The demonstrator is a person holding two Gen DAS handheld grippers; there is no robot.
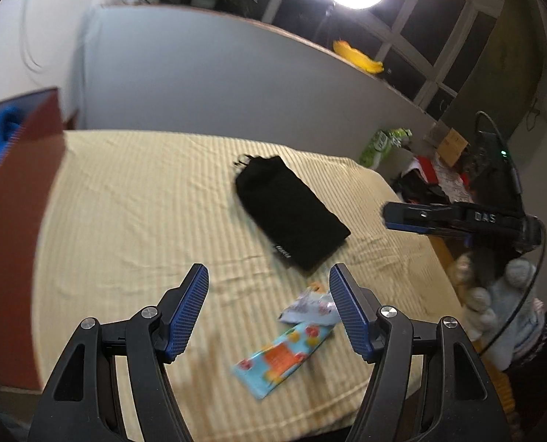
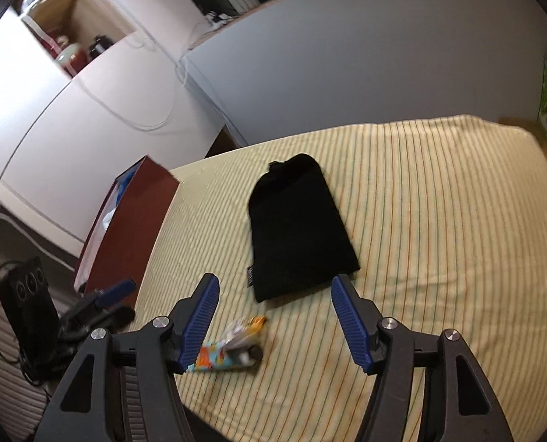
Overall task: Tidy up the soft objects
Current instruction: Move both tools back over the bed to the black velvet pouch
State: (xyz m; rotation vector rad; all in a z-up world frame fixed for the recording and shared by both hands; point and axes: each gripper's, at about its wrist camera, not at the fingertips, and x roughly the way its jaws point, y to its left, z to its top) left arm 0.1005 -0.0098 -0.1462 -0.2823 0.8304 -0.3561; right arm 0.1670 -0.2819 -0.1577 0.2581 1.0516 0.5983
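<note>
Spread wide and empty, the left gripper (image 1: 269,280) hovers over a colourful packet (image 1: 281,353) lying just short of the black pouch (image 1: 290,213); the right gripper (image 2: 275,291) is likewise released. Likely next: close on the packet.

Black drawstring pouch (image 1: 291,214) is lying flat mid-bed; crumpled light-blue snack wrapper (image 1: 287,346) is lying near it, toward the front edge.

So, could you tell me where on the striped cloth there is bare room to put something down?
The striped cloth lies bare to the right of the black pouch, and between the pouch and the red-brown box. It is crowded at the near edge, where the colourful packet lies just below the pouch, between the open left gripper fingers.
</note>
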